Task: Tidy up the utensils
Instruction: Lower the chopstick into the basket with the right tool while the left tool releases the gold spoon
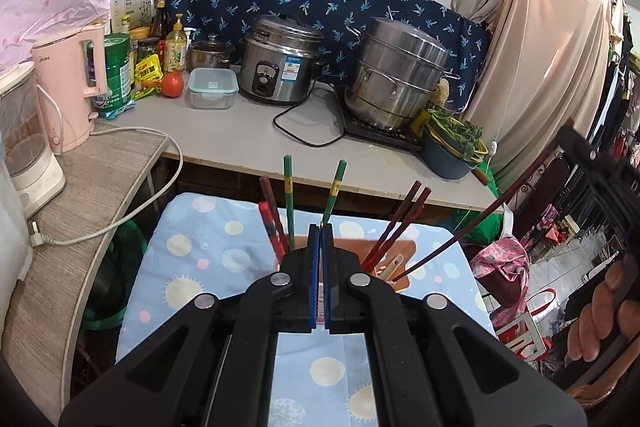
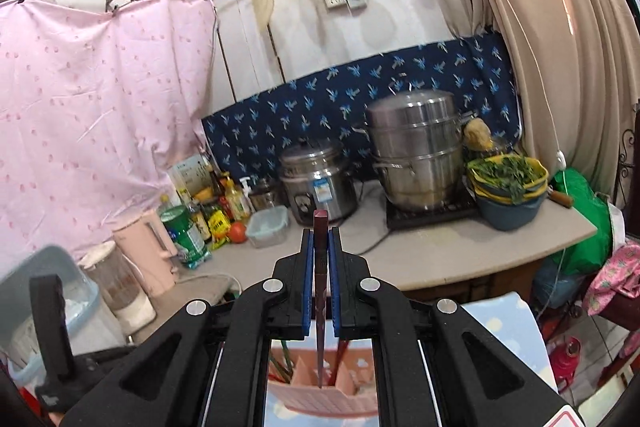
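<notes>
One dark chopstick (image 2: 321,267) is clamped in the right gripper (image 2: 321,239) above the pink holder (image 2: 320,399); the left gripper (image 1: 320,239) is closed, empty, beside the holder.

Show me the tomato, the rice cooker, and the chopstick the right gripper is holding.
tomato (image 1: 172,84), left wrist view, middle of its red skin.
rice cooker (image 1: 280,67), left wrist view, steel front wall.
chopstick (image 2: 321,227), right wrist view, upper end above the right gripper (image 2: 321,239).

We see open air above the pink plastic utensil holder (image 2: 320,393); its compartments bristle with upright red and green chopsticks (image 1: 289,203), crowding any descent; behind, the grey countertop (image 1: 240,143) stays bare at its front edge; the steel rice cooker (image 1: 280,67) and stacked steel steamer pot (image 1: 396,75) block the back.
</notes>
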### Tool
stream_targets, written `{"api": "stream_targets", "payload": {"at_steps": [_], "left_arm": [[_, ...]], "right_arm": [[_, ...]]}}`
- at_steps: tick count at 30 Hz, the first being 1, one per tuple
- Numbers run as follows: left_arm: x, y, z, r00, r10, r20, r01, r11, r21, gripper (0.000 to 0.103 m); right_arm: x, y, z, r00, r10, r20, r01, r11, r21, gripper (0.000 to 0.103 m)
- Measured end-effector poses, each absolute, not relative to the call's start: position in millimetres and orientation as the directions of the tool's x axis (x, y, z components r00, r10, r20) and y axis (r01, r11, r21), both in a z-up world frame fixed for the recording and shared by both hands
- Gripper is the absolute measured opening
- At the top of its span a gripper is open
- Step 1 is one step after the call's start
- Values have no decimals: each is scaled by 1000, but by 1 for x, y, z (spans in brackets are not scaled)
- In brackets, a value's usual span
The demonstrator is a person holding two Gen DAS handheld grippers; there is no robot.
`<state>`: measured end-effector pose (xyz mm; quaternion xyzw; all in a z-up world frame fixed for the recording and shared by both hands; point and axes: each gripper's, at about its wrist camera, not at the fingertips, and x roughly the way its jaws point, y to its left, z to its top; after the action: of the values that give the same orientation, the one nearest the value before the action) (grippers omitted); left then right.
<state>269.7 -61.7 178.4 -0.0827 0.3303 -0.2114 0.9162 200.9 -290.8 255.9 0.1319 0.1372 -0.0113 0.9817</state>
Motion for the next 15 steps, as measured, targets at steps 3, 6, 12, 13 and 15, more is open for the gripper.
{"api": "stream_targets", "payload": {"at_steps": [3, 6, 12, 13, 15], "left_arm": [[280, -66, 179, 688, -446, -572, 335, 895, -295, 1], [293, -73, 177, 686, -442, -578, 331, 897, -293, 1], [314, -83, 155, 656, -430, -620, 317, 903, -292, 1], [317, -85, 149, 648, -430, -629, 315, 903, -293, 1], [323, -88, 140, 636, -426, -643, 311, 905, -292, 1]], "right_arm": [[218, -285, 257, 962, 33, -272, 43, 962, 269, 7], [235, -278, 250, 956, 44, -289, 38, 962, 270, 7], [260, -273, 212, 927, 50, -372, 50, 966, 254, 7], [264, -273, 203, 918, 51, -393, 54, 967, 250, 7], [270, -272, 188, 905, 49, -423, 60, 968, 242, 7]]}}
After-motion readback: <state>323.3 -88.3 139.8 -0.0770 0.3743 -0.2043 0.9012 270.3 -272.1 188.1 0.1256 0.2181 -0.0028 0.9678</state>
